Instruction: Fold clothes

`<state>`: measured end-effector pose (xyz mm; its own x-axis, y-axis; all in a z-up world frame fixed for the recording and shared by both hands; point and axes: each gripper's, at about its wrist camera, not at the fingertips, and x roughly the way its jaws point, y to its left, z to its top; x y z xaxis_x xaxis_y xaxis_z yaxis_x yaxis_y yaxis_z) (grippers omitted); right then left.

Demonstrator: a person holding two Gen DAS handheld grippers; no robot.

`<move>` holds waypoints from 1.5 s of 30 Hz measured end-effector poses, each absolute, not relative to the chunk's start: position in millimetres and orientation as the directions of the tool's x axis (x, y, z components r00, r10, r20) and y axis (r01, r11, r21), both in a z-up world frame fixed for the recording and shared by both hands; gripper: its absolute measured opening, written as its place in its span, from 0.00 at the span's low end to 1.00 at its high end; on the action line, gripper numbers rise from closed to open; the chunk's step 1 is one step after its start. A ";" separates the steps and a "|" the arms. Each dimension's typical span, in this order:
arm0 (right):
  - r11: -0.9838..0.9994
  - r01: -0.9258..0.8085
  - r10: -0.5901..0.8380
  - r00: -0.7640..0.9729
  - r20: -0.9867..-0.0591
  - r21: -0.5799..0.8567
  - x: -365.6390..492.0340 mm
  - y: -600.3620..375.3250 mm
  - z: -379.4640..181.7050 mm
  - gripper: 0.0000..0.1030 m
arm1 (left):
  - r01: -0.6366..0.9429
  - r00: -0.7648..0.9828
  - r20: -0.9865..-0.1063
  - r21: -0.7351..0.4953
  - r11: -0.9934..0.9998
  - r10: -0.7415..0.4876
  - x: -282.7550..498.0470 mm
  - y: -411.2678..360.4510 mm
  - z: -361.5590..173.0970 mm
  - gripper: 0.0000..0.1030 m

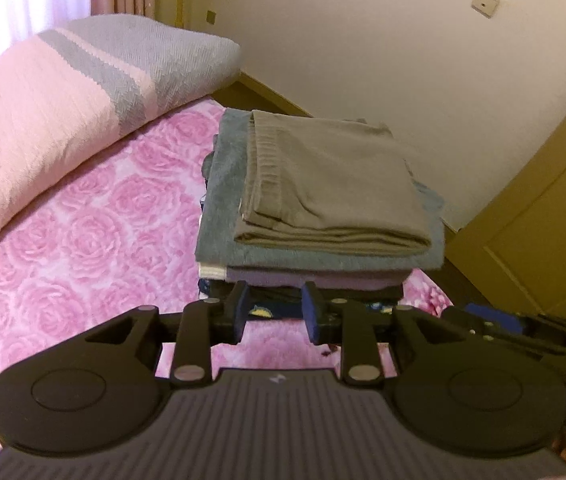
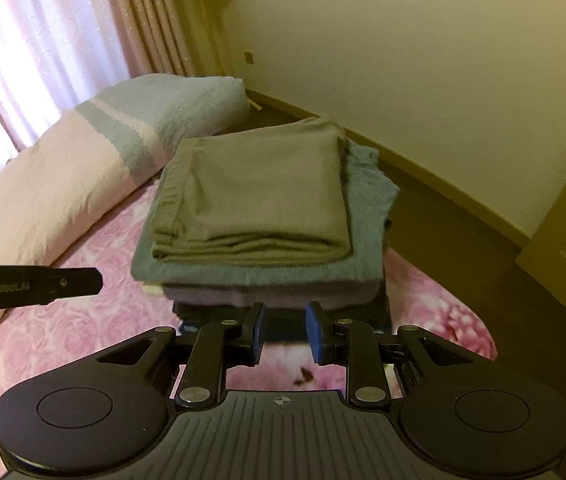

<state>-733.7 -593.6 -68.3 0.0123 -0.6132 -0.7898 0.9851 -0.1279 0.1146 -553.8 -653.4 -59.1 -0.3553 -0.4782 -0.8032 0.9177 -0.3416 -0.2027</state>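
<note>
A stack of folded clothes stands on the pink rose-patterned bed. A grey-brown garment (image 1: pixel 331 180) lies on top, over a teal one (image 1: pixel 223 200), a purple one (image 1: pixel 315 278) and dark ones at the bottom. The same stack shows in the right wrist view, with the grey-brown garment (image 2: pixel 259 192) on top. My left gripper (image 1: pixel 275 312) is open and empty, its fingertips at the base of the stack's near side. My right gripper (image 2: pixel 283 330) is open and empty, also just before the stack's bottom layers.
A long pink and grey pillow (image 1: pixel 63 112) lies along the bed's left side by the curtains (image 2: pixel 43 52). The bed (image 1: pixel 83 260) ends right of the stack; floor, a cream wall and a yellow door (image 1: pixel 555 220) lie beyond. The left gripper's body (image 2: pixel 31 284) shows at left.
</note>
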 end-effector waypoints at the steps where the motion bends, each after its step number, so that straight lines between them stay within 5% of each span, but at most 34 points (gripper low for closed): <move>1: -0.134 0.985 -0.614 0.005 -0.789 0.110 -729.5 -586.2 -64.8 0.25 | 0.917 -0.354 -0.802 -0.197 -0.346 -0.482 -552.4 -646.5 -55.8 0.24; 8: -0.177 0.979 -0.631 -0.035 -0.775 0.100 -709.7 -532.7 -43.4 0.26 | 0.911 -0.355 -0.785 -0.168 -0.377 -0.507 -541.4 -602.5 -34.3 0.27; 9: -0.180 0.979 -0.635 -0.039 -0.772 0.099 -707.1 -525.5 -40.4 0.32 | 0.911 -0.355 -0.782 -0.164 -0.379 -0.512 -539.7 -596.2 -31.3 0.28; 10: -0.183 0.978 -0.641 -0.042 -0.767 0.099 -704.7 -518.4 -37.3 0.57 | 0.911 -0.353 -0.780 -0.159 -0.382 -0.517 -538.1 -587.9 -27.3 0.28; 11: -0.190 0.977 -0.648 -0.050 -0.760 0.098 -701.9 -510.8 -33.9 0.70 | 0.911 -0.350 -0.777 -0.153 -0.383 -0.522 -536.7 -581.6 -24.1 0.29; 12: -0.198 0.976 -0.658 -0.060 -0.751 0.095 -698.7 -503.5 -30.3 0.75 | 0.910 -0.351 -0.773 -0.150 -0.386 -0.528 -534.8 -574.3 -20.5 0.30; 29: -0.198 0.976 -0.666 -0.069 -0.743 0.087 -649.3 -406.3 -12.8 0.75 | 0.908 -0.318 -0.776 -0.084 -0.410 -0.545 -493.0 -468.9 -1.6 0.39; 45: -0.246 0.969 -0.647 -0.147 -0.748 0.023 -643.4 -399.8 -7.2 0.75 | 0.914 -0.317 -0.791 -0.107 -0.392 -0.523 -481.4 -459.4 -14.0 0.47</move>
<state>-643.4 -399.8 -7.2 -0.1468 -0.6468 -0.7484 0.9689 -0.2464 0.0229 -481.4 -459.4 -14.1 -0.3167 -0.5231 -0.7913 0.9139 -0.3915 -0.1070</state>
